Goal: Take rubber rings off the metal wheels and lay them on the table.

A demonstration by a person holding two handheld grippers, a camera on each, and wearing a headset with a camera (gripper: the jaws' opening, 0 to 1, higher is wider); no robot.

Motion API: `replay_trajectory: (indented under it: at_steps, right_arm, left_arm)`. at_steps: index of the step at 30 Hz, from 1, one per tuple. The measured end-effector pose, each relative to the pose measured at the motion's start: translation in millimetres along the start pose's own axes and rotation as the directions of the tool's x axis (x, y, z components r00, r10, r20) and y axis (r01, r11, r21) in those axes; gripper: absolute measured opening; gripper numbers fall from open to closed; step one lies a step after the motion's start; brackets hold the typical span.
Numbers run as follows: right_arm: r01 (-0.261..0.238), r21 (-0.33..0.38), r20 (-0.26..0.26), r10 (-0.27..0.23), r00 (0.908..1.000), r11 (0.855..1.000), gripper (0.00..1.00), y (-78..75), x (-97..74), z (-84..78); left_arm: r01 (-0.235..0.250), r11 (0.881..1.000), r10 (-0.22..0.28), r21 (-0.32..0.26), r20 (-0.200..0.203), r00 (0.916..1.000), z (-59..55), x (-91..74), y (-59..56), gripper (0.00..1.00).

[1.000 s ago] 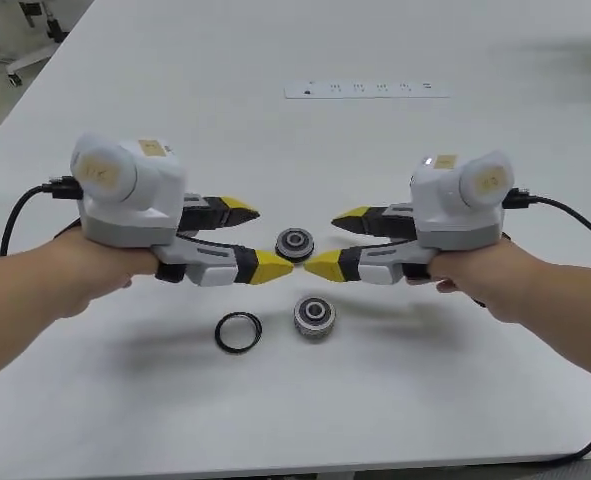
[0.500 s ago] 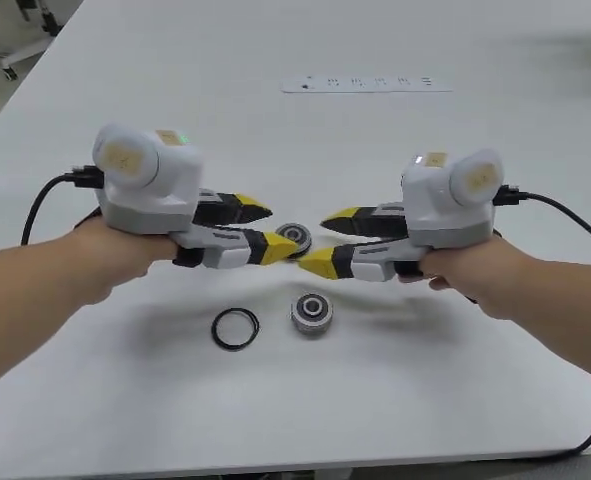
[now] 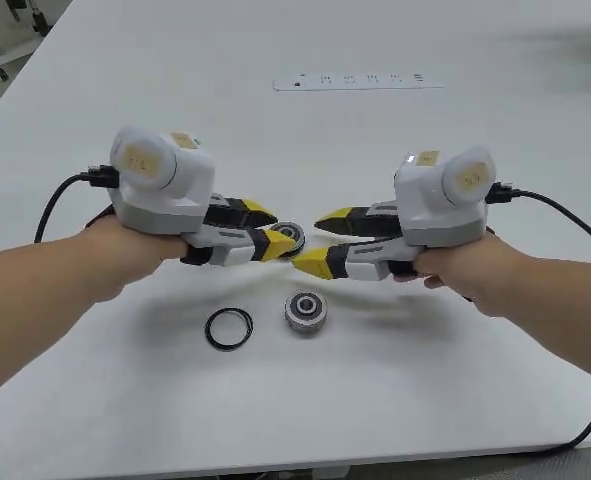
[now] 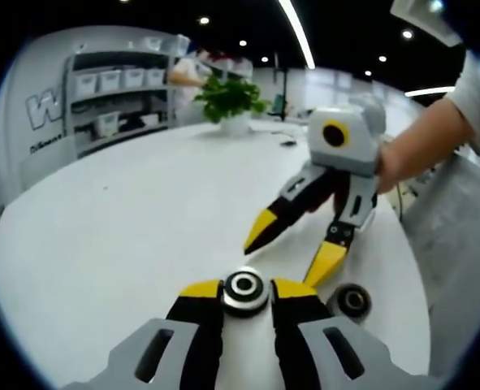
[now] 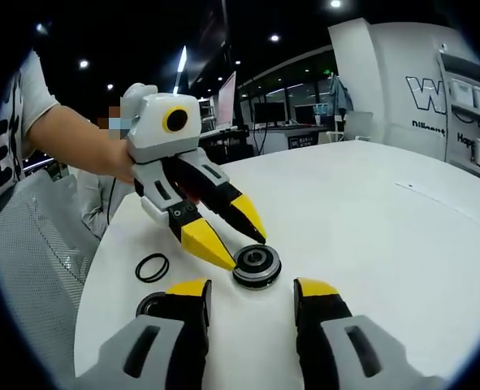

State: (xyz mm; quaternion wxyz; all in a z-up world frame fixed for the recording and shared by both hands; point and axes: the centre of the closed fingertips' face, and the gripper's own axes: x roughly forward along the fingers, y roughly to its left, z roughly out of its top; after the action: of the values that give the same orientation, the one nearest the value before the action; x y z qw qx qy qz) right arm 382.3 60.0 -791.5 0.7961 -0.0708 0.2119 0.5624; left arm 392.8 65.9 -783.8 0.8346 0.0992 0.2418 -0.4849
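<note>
Your left gripper (image 3: 275,230) clamps a metal wheel (image 5: 257,264), apparently not yet stripped. Your right gripper (image 3: 310,241) faces it, jaws wide. A loose rubber ring (image 3: 229,328) lies on the table (image 3: 425,380) beside a second wheel (image 3: 306,310). The next move likely calls for pinching the ring's edge and peeling.

Far wheel (image 3: 292,235) partly behind left claw (image 3: 278,229)
</note>
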Motion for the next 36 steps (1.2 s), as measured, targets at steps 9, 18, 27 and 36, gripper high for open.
replay_trajectory:
  at_steps: [9,18,27,36]
  right_arm:
    - [-0.001,0.005,0.007,0.001,1.0000,1.000,0.36,-0.9,2.2,1.1]
    - [0.002,0.025,0.016,-0.002,0.9999,1.000,0.35,-2.6,10.3,2.5]
    - [0.007,0.025,0.007,-0.008,0.9999,1.000,0.32,-1.1,19.8,2.9]
    - [0.025,0.026,-0.009,-0.025,0.9996,0.999,0.26,-6.6,22.2,-0.1]
  left_arm:
    - [-0.012,1.000,0.012,0.026,-0.014,0.9998,-2.5,4.4,1.3,0.17]
    - [-0.040,0.998,0.042,0.055,-0.025,0.9988,-3.6,4.6,2.4,0.14]
    - [-0.051,0.996,0.053,0.069,-0.033,0.9980,-3.6,4.2,2.4,0.13]
    - [-0.056,0.996,0.058,0.066,-0.034,0.9977,-3.7,4.5,2.7,0.13]
